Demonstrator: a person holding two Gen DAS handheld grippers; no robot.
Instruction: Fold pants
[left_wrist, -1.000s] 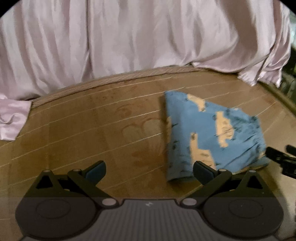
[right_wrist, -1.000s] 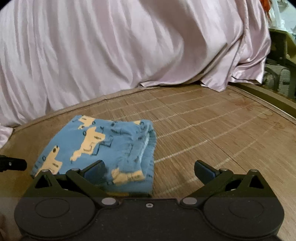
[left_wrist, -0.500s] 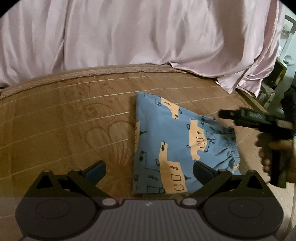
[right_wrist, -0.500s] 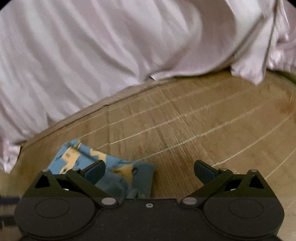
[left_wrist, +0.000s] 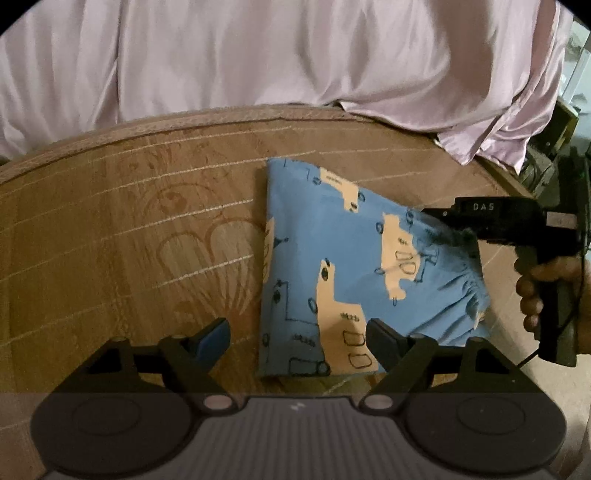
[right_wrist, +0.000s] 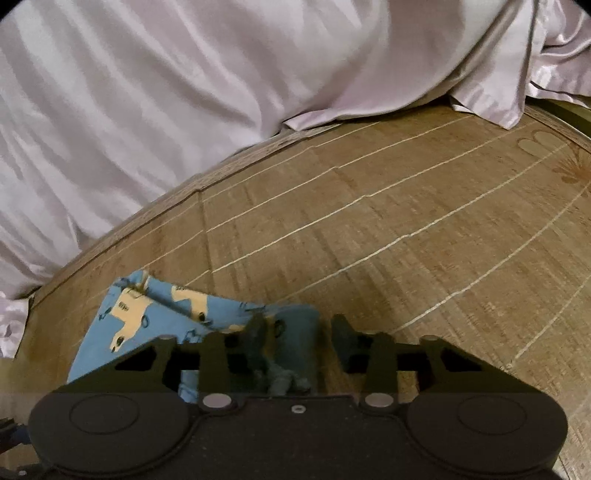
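Observation:
Folded blue pants (left_wrist: 332, 266) with tan prints lie flat on the woven bamboo mat (left_wrist: 129, 240). My left gripper (left_wrist: 297, 338) is open just above the near edge of the pants, its right finger over the cloth and its left finger over bare mat. A hand (left_wrist: 546, 284) holds my right gripper (right_wrist: 301, 336) at the gathered waistband side. Its fingers stand half narrowed, astride the bunched right edge of the pants (right_wrist: 166, 306), with a gap still visible by the right finger.
A pale pink satin sheet (left_wrist: 295, 55) is draped along the far edge of the mat. Bare mat stretches to the left of the pants and to the right (right_wrist: 424, 229) in the right wrist view. Dark furniture shows at the far right.
The right gripper has dropped onto the pants' waistband edge and its fingers have narrowed from wide open. The left gripper has moved a little closer to the near edge, still open.

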